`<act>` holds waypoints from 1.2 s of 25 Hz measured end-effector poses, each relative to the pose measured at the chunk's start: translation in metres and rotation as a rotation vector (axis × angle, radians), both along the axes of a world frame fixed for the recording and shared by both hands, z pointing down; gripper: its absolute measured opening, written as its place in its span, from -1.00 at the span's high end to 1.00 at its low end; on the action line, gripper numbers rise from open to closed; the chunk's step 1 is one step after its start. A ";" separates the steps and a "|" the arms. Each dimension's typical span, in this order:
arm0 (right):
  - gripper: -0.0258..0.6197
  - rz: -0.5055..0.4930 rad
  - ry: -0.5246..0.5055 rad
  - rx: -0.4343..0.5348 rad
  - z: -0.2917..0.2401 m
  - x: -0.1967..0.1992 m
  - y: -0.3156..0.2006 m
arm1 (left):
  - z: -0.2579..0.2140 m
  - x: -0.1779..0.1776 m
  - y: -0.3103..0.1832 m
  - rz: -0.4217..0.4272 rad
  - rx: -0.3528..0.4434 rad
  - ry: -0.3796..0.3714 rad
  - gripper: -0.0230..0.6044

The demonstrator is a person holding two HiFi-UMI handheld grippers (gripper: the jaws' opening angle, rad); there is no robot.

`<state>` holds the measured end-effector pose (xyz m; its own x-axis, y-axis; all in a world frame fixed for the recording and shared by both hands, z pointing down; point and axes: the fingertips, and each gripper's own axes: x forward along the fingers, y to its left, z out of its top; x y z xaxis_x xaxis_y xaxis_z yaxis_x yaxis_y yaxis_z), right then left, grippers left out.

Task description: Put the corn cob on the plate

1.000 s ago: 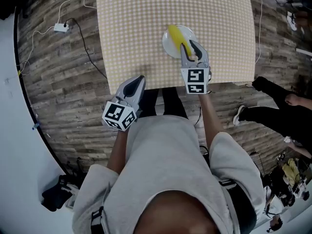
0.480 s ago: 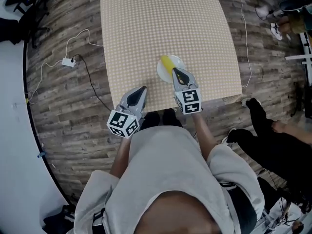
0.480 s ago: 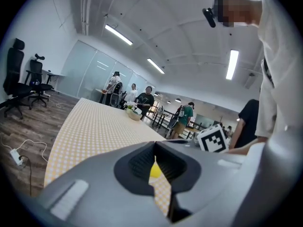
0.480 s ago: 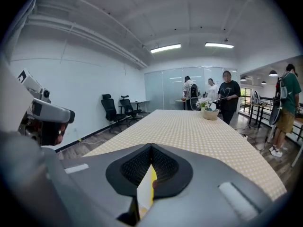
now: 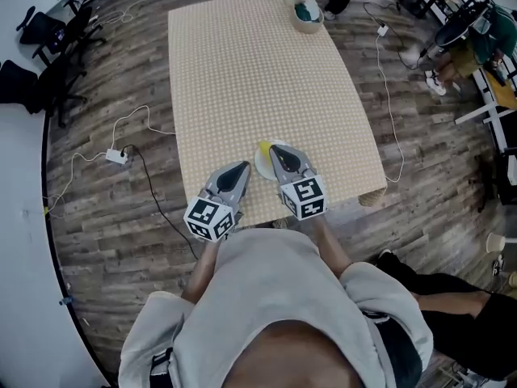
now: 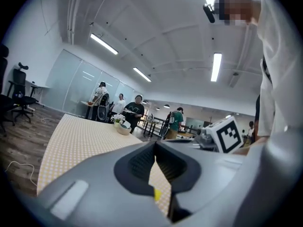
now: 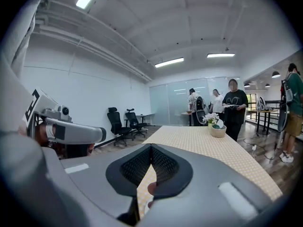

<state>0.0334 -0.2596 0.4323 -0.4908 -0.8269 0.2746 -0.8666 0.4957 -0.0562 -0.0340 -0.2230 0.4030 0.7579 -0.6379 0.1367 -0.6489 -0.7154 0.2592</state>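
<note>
The yellow corn cob [image 5: 263,148] lies on the white plate [image 5: 260,166] near the front edge of the checked table [image 5: 242,71]. My right gripper [image 5: 273,149] hangs above the plate and hides most of it; its jaws are shut with nothing between them, as the right gripper view shows [image 7: 151,147]. To its left, my left gripper [image 5: 244,166] is held up over the table's front edge, also shut and empty [image 6: 155,144]. A sliver of the yellow corn [image 6: 156,194] shows through the gap below the left jaws.
A bowl with flowers [image 5: 307,13] stands at the table's far edge. Cables and a power strip [image 5: 115,156] lie on the wooden floor to the left, with office chairs [image 5: 48,47] beyond. Other people stand past the far end [image 7: 235,105], and someone's legs [image 5: 452,309] are at right.
The right gripper's jaws have shut empty and drawn back from the corn, which stays on the plate. Both grippers have risen, and the head view now takes in the whole table.
</note>
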 end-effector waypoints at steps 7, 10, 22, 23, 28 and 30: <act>0.92 0.007 0.044 0.138 -0.042 -0.012 0.002 | -0.020 0.005 -0.005 0.046 0.074 0.007 0.90; 0.92 0.053 0.040 0.148 -0.049 -0.012 0.007 | -0.026 0.008 0.000 0.074 0.094 0.008 0.90; 0.93 0.114 -0.070 0.150 -0.050 -0.013 0.084 | -0.023 0.015 0.038 0.151 0.084 0.020 0.90; 0.93 0.119 -0.070 0.150 -0.051 -0.009 0.092 | -0.021 0.017 0.042 0.152 0.079 0.017 0.90; 0.93 0.128 -0.083 0.152 -0.054 0.008 0.124 | -0.019 0.027 0.067 0.136 0.068 -0.004 0.90; 0.93 0.127 -0.083 0.151 -0.054 0.018 0.138 | -0.020 0.035 0.078 0.125 0.070 -0.012 0.90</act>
